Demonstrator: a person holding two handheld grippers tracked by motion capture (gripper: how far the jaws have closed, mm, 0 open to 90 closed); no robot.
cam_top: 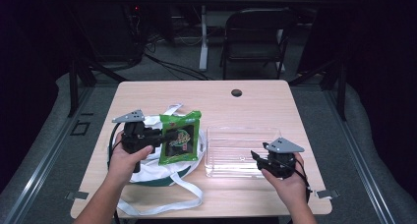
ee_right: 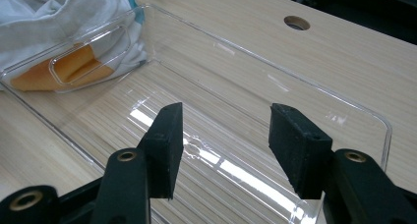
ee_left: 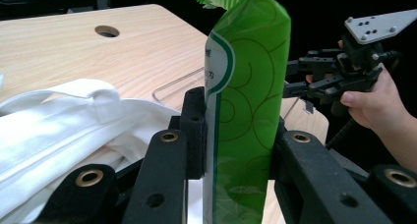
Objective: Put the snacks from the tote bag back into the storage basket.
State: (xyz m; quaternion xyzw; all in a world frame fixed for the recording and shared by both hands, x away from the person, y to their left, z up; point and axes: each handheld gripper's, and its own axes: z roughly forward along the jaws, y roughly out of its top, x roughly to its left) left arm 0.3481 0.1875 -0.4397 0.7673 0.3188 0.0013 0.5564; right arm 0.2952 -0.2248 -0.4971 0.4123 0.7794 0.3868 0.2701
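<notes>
A green snack packet [cam_top: 180, 137] hangs over a white cloth bag [cam_top: 147, 175], and my left gripper [cam_top: 166, 135] is shut on its left edge. In the left gripper view the packet [ee_left: 246, 111] stands upright between the two black pads. A clear plastic tray [cam_top: 236, 150] lies to the right of the bag. My right gripper [cam_top: 255, 157] hovers at the tray's near right corner, open with nothing between its fingers. In the right gripper view the tray [ee_right: 314, 94] lies just beyond the spread jaws, and something orange [ee_right: 74, 67] shows through its far wall.
The bag's white straps [cam_top: 167, 204] loop toward the table's front edge. A round cable hole [cam_top: 236, 93] sits near the back edge. Behind the table stand a dark folding chair [cam_top: 255, 37] and a white post [cam_top: 203, 37]. The white bag [ee_right: 64, 13] touches the tray's far end.
</notes>
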